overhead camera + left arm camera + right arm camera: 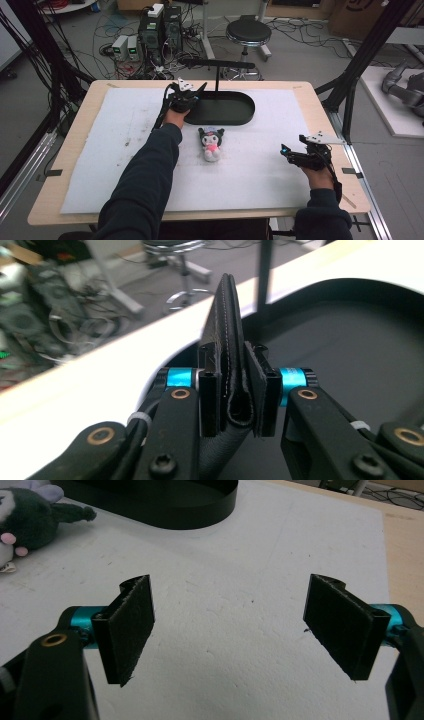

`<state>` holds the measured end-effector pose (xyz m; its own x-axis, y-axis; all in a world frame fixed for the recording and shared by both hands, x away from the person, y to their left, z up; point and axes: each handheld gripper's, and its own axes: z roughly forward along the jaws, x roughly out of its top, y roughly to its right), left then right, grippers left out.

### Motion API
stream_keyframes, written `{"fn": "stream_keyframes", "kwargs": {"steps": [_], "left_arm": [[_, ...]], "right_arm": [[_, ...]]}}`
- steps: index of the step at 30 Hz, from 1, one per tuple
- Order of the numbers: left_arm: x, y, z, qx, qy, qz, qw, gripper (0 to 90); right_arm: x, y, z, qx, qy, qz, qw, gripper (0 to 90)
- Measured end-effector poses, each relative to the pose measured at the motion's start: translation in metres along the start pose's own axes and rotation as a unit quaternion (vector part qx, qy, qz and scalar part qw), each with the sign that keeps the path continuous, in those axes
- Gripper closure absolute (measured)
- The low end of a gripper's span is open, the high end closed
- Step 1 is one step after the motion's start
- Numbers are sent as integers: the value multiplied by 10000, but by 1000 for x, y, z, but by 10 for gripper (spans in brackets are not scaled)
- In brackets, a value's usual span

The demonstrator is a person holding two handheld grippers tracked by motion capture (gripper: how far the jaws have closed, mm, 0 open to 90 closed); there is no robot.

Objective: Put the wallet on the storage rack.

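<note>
My left gripper (191, 98) reaches over the left end of a black oval tray (240, 119) at the back of the table. In the left gripper view its jaws (237, 390) are shut on a flat black stitched leather piece (226, 325), folded like a wallet or strap, which stands upright between the pads over the tray's floor (350, 345). My right gripper (290, 154) hovers low over the white mat (260, 170) at the right, open, with nothing between its pads (131, 630). A small dark plush toy (211, 144) in pink lies mid-mat, also seen as the plush toy (30, 520) at the upper left.
A thin post (217, 82) with a horizontal bar (220, 63) rises from the tray's back. The mat covers most of the wooden table (75, 150). Behind the table stand a stool (248, 32), computer cases (160, 30) and tangled cables. Black frame struts flank both sides.
</note>
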<state>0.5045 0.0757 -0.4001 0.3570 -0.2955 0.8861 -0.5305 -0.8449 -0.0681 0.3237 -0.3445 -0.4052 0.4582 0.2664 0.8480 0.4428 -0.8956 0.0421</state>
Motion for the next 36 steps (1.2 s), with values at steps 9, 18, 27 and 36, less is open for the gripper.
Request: {"fn": "stream_keyframes", "kwargs": {"steps": [9, 18, 27, 36], "left_arm": [[-8, 7, 5, -656, -242, -627, 9956, 569], [-17, 6, 15, -710, -417, -847, 9930, 510], [-14, -4, 4, -740, -289, -1136, 9903, 436], [-12, -5, -54, -996, 605, -969, 9884, 211]], "right_arm": [[1, -2, -2, 11, 29, -27, 10000, 207], [1, -2, -3, 15, 33, -6, 10000, 207], [1, -2, -2, 29, 34, -7, 10000, 207], [1, -6, 2, 120, -6, -115, 9999, 207]]}}
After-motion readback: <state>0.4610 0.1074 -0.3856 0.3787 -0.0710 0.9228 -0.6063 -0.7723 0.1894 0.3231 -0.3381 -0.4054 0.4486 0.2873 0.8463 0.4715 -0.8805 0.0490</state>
